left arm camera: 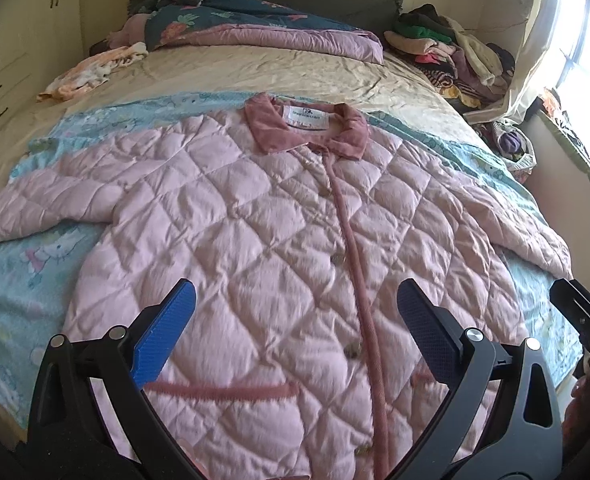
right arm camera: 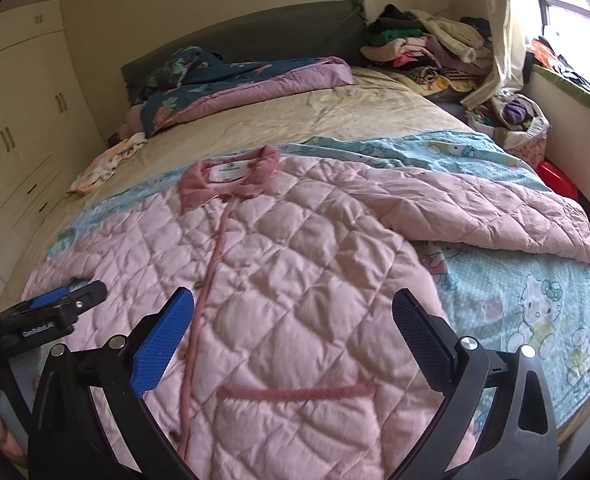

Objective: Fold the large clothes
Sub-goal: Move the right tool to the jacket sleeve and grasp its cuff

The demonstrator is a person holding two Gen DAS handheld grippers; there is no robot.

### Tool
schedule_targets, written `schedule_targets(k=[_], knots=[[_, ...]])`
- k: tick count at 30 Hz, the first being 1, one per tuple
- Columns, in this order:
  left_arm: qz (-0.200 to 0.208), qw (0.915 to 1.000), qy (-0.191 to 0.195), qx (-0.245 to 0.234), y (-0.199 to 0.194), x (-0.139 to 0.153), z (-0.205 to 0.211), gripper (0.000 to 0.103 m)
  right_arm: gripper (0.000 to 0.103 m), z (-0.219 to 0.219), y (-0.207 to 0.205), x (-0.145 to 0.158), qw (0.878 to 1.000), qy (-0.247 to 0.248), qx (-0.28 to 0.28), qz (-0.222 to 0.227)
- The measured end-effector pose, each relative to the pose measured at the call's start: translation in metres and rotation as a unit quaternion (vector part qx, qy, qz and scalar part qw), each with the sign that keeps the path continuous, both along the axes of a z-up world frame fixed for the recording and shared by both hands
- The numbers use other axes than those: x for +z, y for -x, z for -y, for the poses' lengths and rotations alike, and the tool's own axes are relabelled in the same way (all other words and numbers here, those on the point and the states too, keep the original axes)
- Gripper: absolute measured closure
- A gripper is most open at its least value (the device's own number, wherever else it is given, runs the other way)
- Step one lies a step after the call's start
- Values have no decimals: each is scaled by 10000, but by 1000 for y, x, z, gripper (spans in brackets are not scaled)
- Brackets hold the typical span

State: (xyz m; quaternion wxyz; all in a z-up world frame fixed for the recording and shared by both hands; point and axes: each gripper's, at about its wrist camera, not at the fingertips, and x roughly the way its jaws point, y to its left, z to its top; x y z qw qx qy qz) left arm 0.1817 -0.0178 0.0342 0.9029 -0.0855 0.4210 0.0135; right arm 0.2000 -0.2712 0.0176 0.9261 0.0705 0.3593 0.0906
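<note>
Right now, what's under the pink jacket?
The pink quilted jacket lies on a blue cartoon-print blanket, visible around its sleeves and sides. Anything directly beneath the jacket's body is covered.

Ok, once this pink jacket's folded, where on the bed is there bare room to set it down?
The beige sheet beyond the collar is bare, between the folded quilt at the headboard and the blue cartoon blanket. The far right corner is crowded with a clothes pile; a small floral garment takes the left edge.
</note>
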Motion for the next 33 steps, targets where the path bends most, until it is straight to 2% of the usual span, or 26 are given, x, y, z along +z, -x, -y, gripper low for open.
schedule_targets(k=[16,20,27,33], knots=[[-95,9998,-167,22,-75,-5,22,8,4,68,-61,-10,9963,-262,-799,-146],[-173,9998,-69,-89,-93,-11,30,8,4,93,-70,-12,9929,-367,-1120,-128],[-382,9990,-11,-237,-121,-28,50,8,4,145,-91,-30,9822,-633,-1748,-278],[-571,9980,-57,-261,-138,-44,60,8,4,193,-108,-57,9660,-938,-2344,-556]])
